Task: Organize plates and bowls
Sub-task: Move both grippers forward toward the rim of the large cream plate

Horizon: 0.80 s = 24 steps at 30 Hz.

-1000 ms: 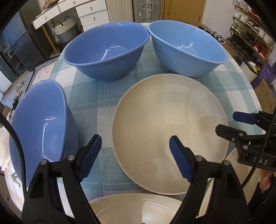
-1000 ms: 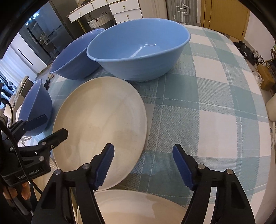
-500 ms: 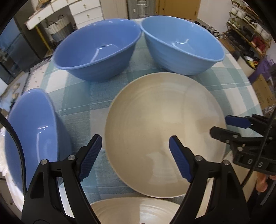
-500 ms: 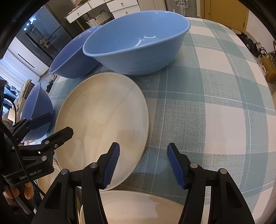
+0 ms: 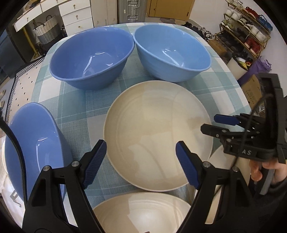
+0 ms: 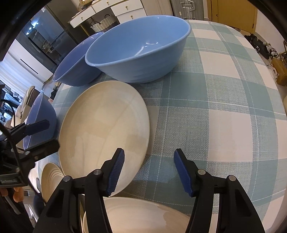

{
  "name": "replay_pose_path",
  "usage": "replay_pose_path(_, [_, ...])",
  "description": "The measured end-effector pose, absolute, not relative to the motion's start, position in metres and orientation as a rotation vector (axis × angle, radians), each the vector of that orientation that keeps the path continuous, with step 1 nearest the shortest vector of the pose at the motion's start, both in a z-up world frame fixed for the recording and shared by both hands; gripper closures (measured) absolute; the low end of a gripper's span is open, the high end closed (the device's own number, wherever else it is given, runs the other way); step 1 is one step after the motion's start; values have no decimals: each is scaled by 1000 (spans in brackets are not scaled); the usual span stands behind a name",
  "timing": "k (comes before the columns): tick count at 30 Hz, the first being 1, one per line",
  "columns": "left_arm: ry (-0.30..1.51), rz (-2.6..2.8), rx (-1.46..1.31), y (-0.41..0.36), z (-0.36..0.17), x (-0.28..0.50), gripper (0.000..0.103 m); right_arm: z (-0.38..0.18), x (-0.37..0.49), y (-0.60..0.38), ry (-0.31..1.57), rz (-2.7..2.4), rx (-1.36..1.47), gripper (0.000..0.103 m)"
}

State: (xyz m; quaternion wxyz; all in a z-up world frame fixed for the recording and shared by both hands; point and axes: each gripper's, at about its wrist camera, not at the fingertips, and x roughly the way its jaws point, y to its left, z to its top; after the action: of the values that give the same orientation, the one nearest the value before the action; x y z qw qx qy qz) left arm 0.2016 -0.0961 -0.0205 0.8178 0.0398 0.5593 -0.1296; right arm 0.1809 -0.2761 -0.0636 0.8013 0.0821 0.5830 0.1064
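A large cream plate (image 5: 157,136) lies mid-table on the checked cloth; it also shows in the right wrist view (image 6: 104,129). Behind it stand a darker blue bowl (image 5: 91,57) and a lighter blue bowl (image 5: 172,53). A third blue bowl (image 5: 34,143) sits at the left edge. More cream plates lie near me, one under my left gripper (image 5: 141,213) and one under my right gripper (image 6: 143,215). My left gripper (image 5: 140,161) is open and empty over the big plate's near rim. My right gripper (image 6: 148,172) is open and empty at that plate's right rim.
The round table (image 6: 224,100) carries a teal and white checked cloth, bare on its right half. Beyond it are white drawers with a basket (image 5: 44,32), a door (image 5: 170,9) and a shoe rack (image 5: 247,26). A cardboard box (image 5: 251,89) stands beside the table.
My left gripper has pulled back and up, so the bowls look farther away. My right gripper has narrowed its opening a little and shifted toward the plate's right rim.
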Motion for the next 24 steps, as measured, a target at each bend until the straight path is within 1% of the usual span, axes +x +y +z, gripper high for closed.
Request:
replay_pose_path(4, [1195, -245, 94, -99, -18, 200, 25, -63, 179, -278, 1250, 228, 179, 43])
replay_pose_path(15, [1214, -126, 152, -111, -48, 210, 26, -64, 181, -272, 1253, 228, 153, 43])
replay_pose_path(24, [1208, -104, 202, -123, -61, 214, 26, -70, 185, -267, 1264, 215, 158, 43])
